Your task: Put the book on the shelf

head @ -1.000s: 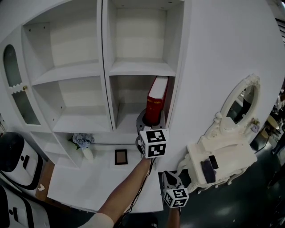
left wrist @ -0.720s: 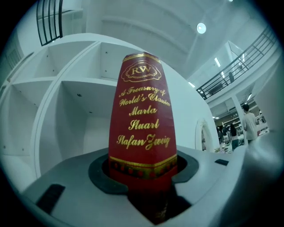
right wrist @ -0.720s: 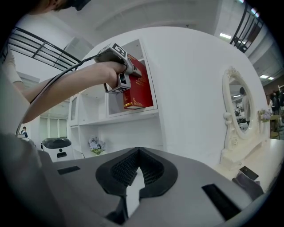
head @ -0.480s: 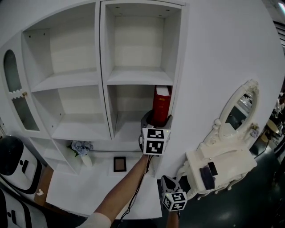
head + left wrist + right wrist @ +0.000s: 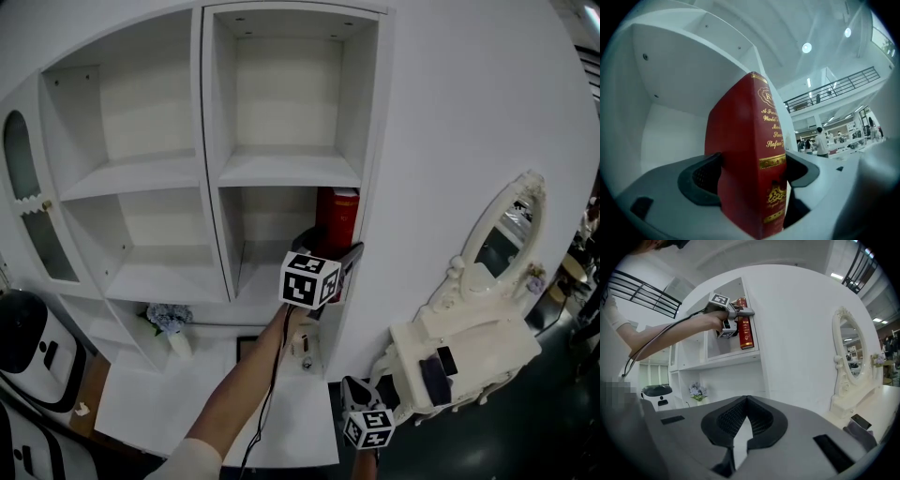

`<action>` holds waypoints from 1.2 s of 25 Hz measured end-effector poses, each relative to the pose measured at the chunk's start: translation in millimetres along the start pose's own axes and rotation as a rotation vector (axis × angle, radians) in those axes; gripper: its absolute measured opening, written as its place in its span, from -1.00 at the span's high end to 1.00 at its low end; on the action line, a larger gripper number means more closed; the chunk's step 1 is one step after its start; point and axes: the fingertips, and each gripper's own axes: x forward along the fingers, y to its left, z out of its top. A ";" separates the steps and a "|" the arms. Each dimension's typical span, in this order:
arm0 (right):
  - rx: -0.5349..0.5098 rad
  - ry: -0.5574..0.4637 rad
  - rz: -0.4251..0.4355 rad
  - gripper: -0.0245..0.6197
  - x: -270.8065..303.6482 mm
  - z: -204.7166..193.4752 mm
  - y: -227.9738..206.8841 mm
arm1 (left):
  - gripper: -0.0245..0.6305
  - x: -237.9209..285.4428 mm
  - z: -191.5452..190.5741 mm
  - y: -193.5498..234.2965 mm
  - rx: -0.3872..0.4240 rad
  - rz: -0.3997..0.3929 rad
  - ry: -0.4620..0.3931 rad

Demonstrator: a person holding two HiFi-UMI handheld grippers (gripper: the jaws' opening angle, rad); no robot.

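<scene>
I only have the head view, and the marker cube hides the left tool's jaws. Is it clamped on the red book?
Observer: It looks released. In the left gripper view the left tool has just been opening its jaws. The red book stands between them, with a sliver of gap on its spine side.
Operator: Is the book's foot down?
Observer: Yes. The right gripper view shows its bottom edge on the shelf board, standing nearly upright, spine outward.

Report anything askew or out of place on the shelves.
Nothing stands out. The red book stands upright in the lower right compartment of the shelf; the left hand-held gripper has just been opening its jaws around it.
</scene>
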 end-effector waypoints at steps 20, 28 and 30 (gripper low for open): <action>0.005 0.032 -0.049 0.84 -9.5 -9.8 -8.9 | -0.63 2.9 4.5 13.3 0.019 -0.205 -0.031; -0.019 0.050 -0.042 0.84 -15.0 -14.6 18.8 | -0.63 -42.3 3.5 13.9 0.050 -0.128 -0.047; -0.024 0.053 -0.038 0.84 -13.9 -15.2 28.0 | -0.63 -60.6 -2.2 16.8 0.064 -0.096 -0.059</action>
